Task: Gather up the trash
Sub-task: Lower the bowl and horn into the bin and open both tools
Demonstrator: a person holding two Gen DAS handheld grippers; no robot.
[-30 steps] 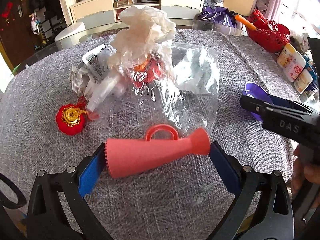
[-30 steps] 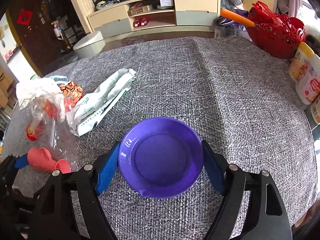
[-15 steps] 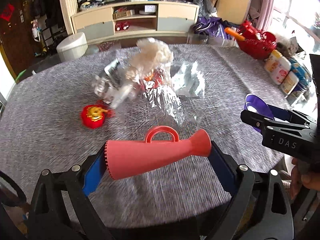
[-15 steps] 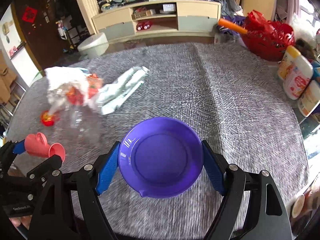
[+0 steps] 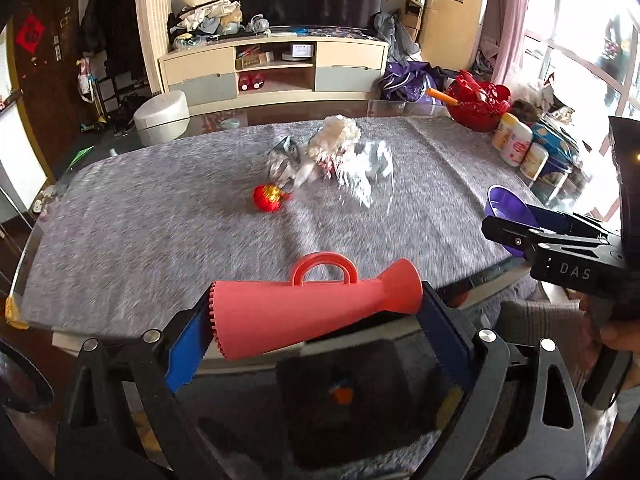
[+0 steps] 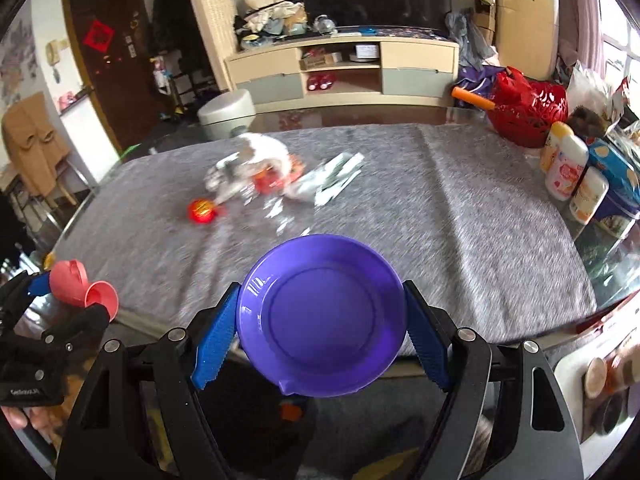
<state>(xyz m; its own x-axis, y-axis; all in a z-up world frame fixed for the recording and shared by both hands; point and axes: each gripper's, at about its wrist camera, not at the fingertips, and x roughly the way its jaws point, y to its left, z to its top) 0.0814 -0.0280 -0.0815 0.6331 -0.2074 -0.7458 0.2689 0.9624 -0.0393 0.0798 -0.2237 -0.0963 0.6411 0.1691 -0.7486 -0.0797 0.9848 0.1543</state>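
Observation:
My left gripper (image 5: 316,316) is shut on a pink horn-shaped toy (image 5: 308,308) with a loop handle, held lengthwise between the blue pads. My right gripper (image 6: 322,324) is shut on a purple plastic dish (image 6: 320,320), gripped by its rim. Both are lifted over the near edge of the grey-clothed table (image 5: 140,220). Far across the cloth lies a trash pile (image 5: 332,156): white crumpled paper, clear plastic wrap and red wrappers. A red round ornament (image 5: 268,198) lies just left of it. Each gripper shows in the other's view: the right gripper (image 5: 520,224) with the dish, the left gripper (image 6: 76,292) with the toy.
A red basket (image 6: 528,112) with an orange stick stands at the far right corner. Several bottles and tins (image 6: 576,176) line the right edge. Below the near edge I see a dark floor area (image 5: 348,392). A TV cabinet (image 5: 276,68) stands behind the table.
Both grippers have pulled back and up from the table with the toy and the dish still held. The trash pile and the ornament look smaller and farther away.

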